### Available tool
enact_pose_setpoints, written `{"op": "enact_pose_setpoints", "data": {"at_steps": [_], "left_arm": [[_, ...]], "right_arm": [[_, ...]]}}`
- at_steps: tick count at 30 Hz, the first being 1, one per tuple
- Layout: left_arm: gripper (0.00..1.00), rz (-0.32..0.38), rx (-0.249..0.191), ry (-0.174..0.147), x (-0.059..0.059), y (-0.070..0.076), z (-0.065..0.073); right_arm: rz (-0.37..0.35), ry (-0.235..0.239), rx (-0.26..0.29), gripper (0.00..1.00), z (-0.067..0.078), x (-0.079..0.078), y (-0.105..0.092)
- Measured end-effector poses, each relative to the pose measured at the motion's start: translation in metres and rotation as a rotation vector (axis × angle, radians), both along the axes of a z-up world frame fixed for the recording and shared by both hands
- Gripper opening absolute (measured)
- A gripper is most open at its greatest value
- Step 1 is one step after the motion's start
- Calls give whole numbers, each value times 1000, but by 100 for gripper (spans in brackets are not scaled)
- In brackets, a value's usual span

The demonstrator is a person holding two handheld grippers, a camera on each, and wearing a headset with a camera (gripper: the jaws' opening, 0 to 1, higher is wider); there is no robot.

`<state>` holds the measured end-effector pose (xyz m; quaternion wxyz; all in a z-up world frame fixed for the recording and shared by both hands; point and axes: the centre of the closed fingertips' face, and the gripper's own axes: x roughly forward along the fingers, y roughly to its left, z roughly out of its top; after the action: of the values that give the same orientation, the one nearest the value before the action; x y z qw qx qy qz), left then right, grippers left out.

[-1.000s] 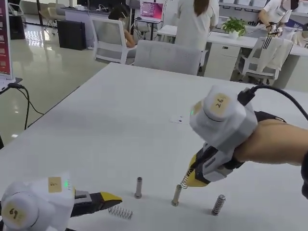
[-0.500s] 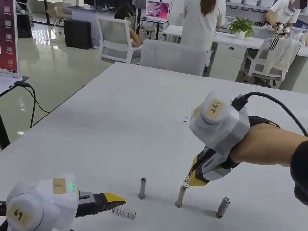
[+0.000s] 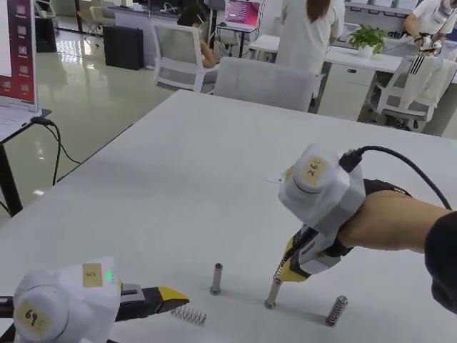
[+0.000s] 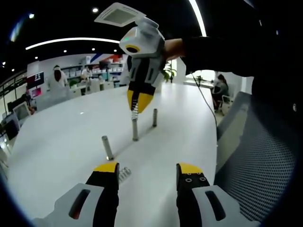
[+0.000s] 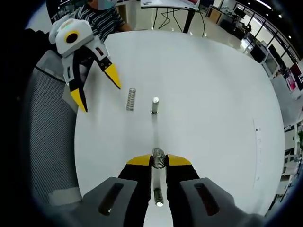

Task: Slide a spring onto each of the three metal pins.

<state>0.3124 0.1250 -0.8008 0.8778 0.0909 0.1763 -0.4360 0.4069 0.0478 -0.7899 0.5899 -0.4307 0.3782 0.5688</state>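
The right hand-held gripper (image 3: 289, 271) (image 5: 158, 161) (image 4: 136, 100), held in a person's hand (image 3: 382, 221), has its yellow-tipped jaws closed on a spring (image 3: 278, 269) (image 5: 158, 158) (image 4: 136, 108), which hangs steeply with its lower end at the top of the middle pin (image 3: 272, 293) (image 4: 135, 130); whether the coil is already over the pin tip cannot be told. This middle pin stands upright on the white table (image 3: 178, 179) and serves as the reference point. To the person's left of it, near but apart, stands a bare pin (image 3: 216, 279) (image 4: 107, 147) (image 5: 155, 105), also upright. To the person's right of the middle pin, a third pin (image 3: 343, 299) (image 4: 155, 117) carries a fitted spring (image 3: 334, 313) around its shaft. Left of the middle pin and closer to the person, a loose spring (image 3: 189, 314) (image 5: 131, 99) (image 4: 124, 174) lies flat on the table, just beside the bare pin. The left hand-held gripper (image 3: 175, 294) (image 4: 147, 170) (image 5: 99, 94) sits farther left again, its jaws parted and empty, with the tips just short of the loose spring.
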Motion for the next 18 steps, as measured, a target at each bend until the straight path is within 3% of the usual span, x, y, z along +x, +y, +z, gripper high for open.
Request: {"op": "enact_pose_setpoints", "data": {"at_steps": [18], "left_arm": [[41,2,1,2,1,1,-1]], "right_arm": [[10,11,-53,8,-26,1,2]]}}
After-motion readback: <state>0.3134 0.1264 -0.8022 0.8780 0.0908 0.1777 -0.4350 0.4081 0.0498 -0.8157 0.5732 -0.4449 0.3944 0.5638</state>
